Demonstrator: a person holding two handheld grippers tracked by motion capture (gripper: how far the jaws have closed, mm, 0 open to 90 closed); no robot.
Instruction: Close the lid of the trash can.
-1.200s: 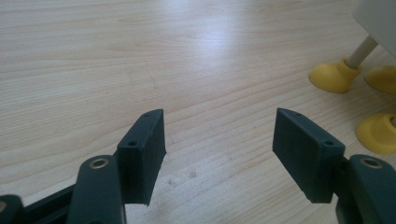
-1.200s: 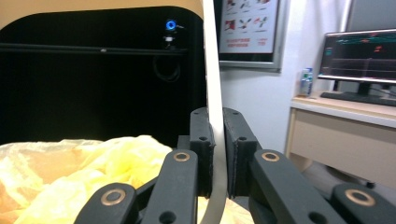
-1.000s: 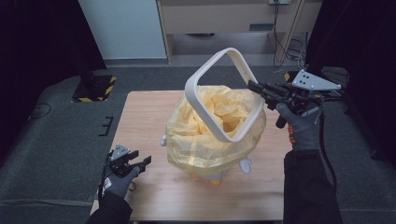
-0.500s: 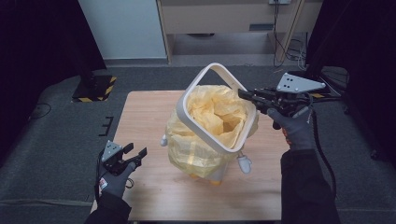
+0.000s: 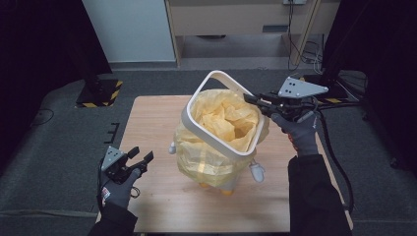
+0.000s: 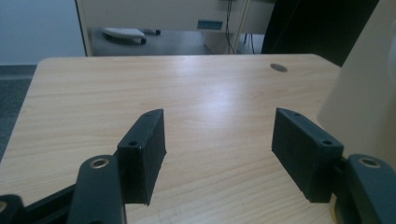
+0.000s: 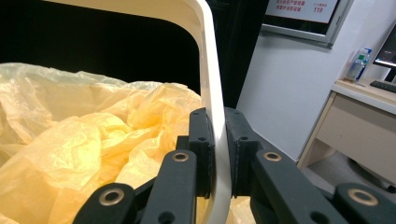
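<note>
A small white bin [image 5: 228, 179] lined with a yellow plastic bag [image 5: 216, 147] stands mid-table. A white rectangular rim ring [image 5: 196, 125] hangs tilted over the bag's mouth, its far right side higher. My right gripper [image 5: 250, 99] is shut on the ring's upper right edge; in the right gripper view the ring [image 7: 212, 93] runs up between the black pads [image 7: 201, 140], with the bag [image 7: 84, 140] to the left. My left gripper [image 5: 141, 155] is open over the table's front left, apart from the bin. In the left gripper view its gripper [image 6: 219, 140] has only bare wood between the jaws, and the bin's wall [image 6: 369, 93] rises at the right.
The wooden table [image 5: 152, 128] stands on grey carpet. A black stand base with yellow-black striping [image 5: 98, 91] lies on the floor at the back left. A desk [image 5: 236, 19] and cables are behind the table.
The right gripper has swung the ring leftward and down, from standing high over the bag to lying nearer its mouth. The left gripper has risen slightly, still open.
</note>
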